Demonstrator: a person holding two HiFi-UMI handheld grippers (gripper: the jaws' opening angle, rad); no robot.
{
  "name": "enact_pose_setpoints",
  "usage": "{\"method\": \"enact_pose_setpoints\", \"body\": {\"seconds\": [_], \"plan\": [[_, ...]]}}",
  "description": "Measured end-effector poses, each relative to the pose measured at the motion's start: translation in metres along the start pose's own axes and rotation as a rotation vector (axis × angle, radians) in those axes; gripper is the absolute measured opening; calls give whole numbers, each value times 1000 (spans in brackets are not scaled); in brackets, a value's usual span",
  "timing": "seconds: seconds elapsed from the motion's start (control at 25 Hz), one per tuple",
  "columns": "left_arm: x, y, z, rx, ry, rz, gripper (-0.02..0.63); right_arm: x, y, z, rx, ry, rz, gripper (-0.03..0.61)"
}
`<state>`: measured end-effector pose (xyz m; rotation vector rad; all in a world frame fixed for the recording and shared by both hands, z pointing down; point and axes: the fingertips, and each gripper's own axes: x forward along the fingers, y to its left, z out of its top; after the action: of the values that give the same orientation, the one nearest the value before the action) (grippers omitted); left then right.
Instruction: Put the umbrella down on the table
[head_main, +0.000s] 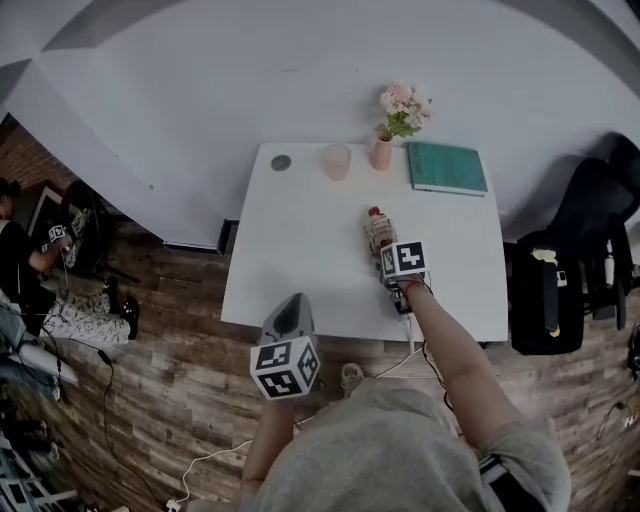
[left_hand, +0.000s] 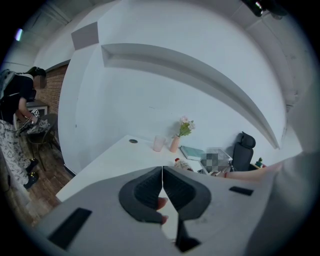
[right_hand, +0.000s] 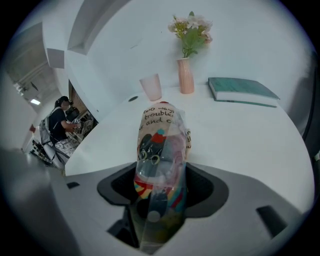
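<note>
Reading left to right across the white rectangular table, we first meet the left gripper, which hangs over the table's near edge with its jaws pressed together on nothing. Right of the table's middle lies the folded, red-tipped umbrella in a clear plastic sleeve printed with cartoon figures. Its near end is pinched between the widely set jaws of the right gripper. The umbrella's long axis runs straight on from that gripper, away from us and sloping down toward the table's far edge. We cannot tell whether its red tip already touches the table top. Along the far edge stand a pale pink cup, a pink vase of flowers and a teal book, all well clear of the tip. We judge that the right hand alone need lower the near end until the axis lies flat, then spread its jaws.
</note>
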<state>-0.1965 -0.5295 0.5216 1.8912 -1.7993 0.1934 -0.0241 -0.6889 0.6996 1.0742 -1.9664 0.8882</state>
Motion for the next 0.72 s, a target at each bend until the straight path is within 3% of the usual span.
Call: {"method": "enact_pose_setpoints", "body": {"seconds": [0.28, 0.48, 0.72], "plan": [[-7, 2, 2, 7, -4, 3, 8, 1, 1, 0, 3, -2, 6, 284], [-16, -3, 2, 16, -10, -3, 8, -10, 0, 3, -38, -33, -51, 302], [-37, -7, 1, 25, -23, -12, 9, -35, 7, 2, -57, -80, -57, 311]]}}
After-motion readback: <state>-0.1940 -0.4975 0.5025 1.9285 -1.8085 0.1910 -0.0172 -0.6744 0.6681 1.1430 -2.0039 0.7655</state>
